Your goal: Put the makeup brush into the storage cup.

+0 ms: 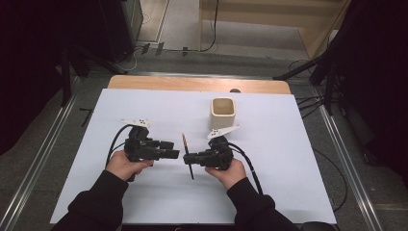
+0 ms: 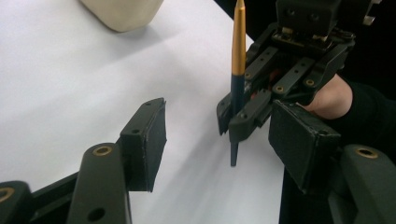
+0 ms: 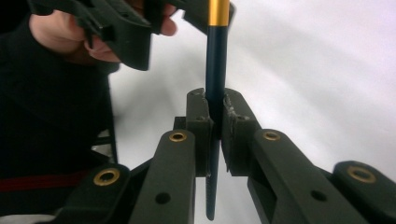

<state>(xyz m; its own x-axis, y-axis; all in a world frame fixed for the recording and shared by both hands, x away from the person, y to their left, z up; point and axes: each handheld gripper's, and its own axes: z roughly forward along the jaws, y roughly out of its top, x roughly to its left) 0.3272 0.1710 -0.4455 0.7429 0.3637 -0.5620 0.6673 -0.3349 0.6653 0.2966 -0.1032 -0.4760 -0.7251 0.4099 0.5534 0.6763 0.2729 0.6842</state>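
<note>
A pen point(image 1: 187, 156) with a dark blue barrel and a gold upper part is held upright in my right gripper point(image 1: 187, 158), which is shut on the blue barrel. In the right gripper view the jaws point(image 3: 215, 100) press the pen point(image 3: 215, 70) from both sides. My left gripper point(image 1: 174, 149) is open just left of the pen. In the left gripper view its two pads stand wide apart point(image 2: 219, 126), with the pen point(image 2: 238, 51) and the right gripper point(image 2: 236, 123) straight ahead between them, not touching. The pen's lower tip hangs just above the white tabletop point(image 2: 70, 79).
A cream square cup point(image 1: 223, 111) stands upright behind the right gripper, its opening up; it also sits at the top of the left gripper view as the cup point(image 2: 123, 11). The white tabletop point(image 1: 288, 168) ends in a wooden edge at the back.
</note>
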